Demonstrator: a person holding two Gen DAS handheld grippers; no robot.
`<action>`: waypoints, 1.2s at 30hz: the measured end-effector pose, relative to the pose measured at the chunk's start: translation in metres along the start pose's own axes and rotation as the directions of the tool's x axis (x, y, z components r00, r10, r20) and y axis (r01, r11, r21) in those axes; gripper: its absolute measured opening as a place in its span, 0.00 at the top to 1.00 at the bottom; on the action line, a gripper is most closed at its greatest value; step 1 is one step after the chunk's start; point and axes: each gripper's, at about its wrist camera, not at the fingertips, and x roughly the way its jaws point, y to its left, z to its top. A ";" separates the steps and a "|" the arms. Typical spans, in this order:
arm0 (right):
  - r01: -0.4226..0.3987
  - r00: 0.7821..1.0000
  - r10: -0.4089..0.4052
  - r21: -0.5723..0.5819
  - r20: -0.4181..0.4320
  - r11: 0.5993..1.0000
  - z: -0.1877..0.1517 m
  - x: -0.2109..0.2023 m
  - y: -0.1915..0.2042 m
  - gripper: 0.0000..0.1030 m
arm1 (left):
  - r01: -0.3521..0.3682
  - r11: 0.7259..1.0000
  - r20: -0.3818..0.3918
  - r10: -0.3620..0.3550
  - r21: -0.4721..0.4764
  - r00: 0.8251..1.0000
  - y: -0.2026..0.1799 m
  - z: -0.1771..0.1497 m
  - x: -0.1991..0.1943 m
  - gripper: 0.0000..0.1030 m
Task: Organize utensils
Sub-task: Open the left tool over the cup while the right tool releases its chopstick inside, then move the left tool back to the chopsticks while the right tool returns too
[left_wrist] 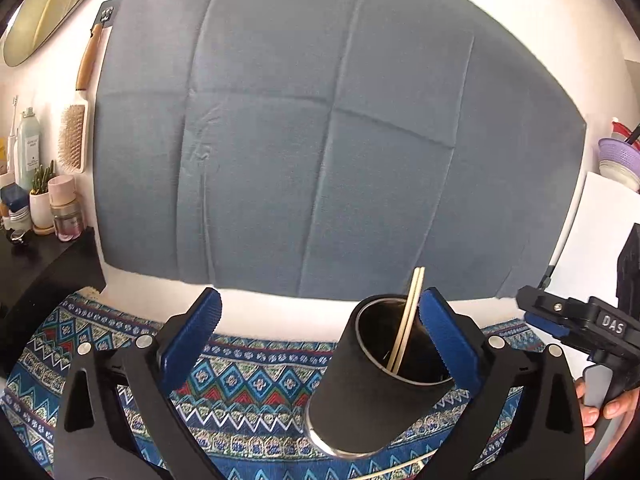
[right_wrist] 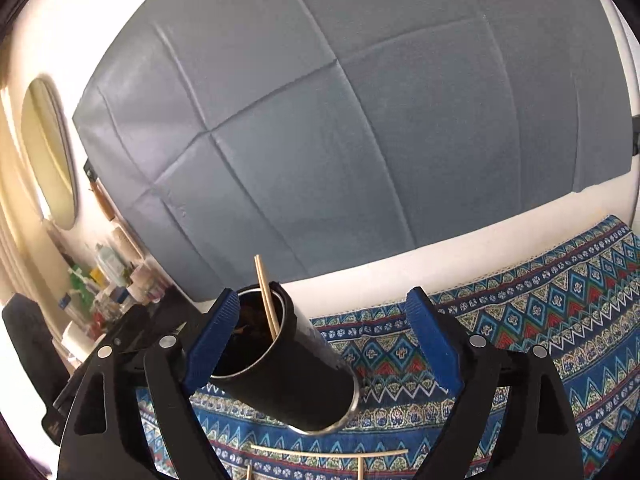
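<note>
Black cup (left_wrist: 368, 384) with 2 chopsticks (left_wrist: 408, 320) on the patterned cloth (left_wrist: 248, 376)

Both the left gripper (left_wrist: 320, 336) and the right gripper (right_wrist: 320, 332) are held spread wide, nothing grasped; more loose chopsticks (right_wrist: 328, 451) are seen lying flat on the cloth just in front of the cup

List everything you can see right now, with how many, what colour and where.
cup: one, black, standing on the tablecloth.
chopsticks in cup: two, pale wood, leaning inside it.
loose chopsticks: at least three, pale wood, on the cloth in front of the cup.
tablecloth: one, blue patterned.
backdrop cloth: one, grey-blue, on the wall.
hairbrush: one, wooden, hanging at left.
left hand-held gripper: open, blue pads.
right hand-held gripper: open, blue pads.
</note>
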 end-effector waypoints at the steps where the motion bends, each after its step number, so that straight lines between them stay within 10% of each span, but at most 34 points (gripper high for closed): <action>1: 0.002 1.000 -0.002 0.012 -0.019 1.000 -0.001 -0.001 -0.003 0.17 | -0.011 1.000 -0.042 0.010 -0.006 0.999 0.002 -0.002 0.004 0.06; 11: 0.095 0.974 -0.077 0.073 -0.212 0.993 -0.027 0.002 -0.035 0.17 | -0.135 0.986 -0.308 0.159 0.096 0.938 0.016 -0.040 0.028 0.06; 21: 0.211 0.853 -0.192 -0.016 -0.485 0.977 -0.074 0.021 -0.051 0.17 | -0.139 0.979 -0.516 0.196 0.147 0.834 0.022 -0.075 0.023 0.06; 36: 0.210 0.742 -0.306 -0.227 -0.596 0.951 -0.145 0.012 -0.027 0.17 | -0.043 0.936 -0.658 0.277 0.349 0.700 0.010 -0.139 -0.013 0.06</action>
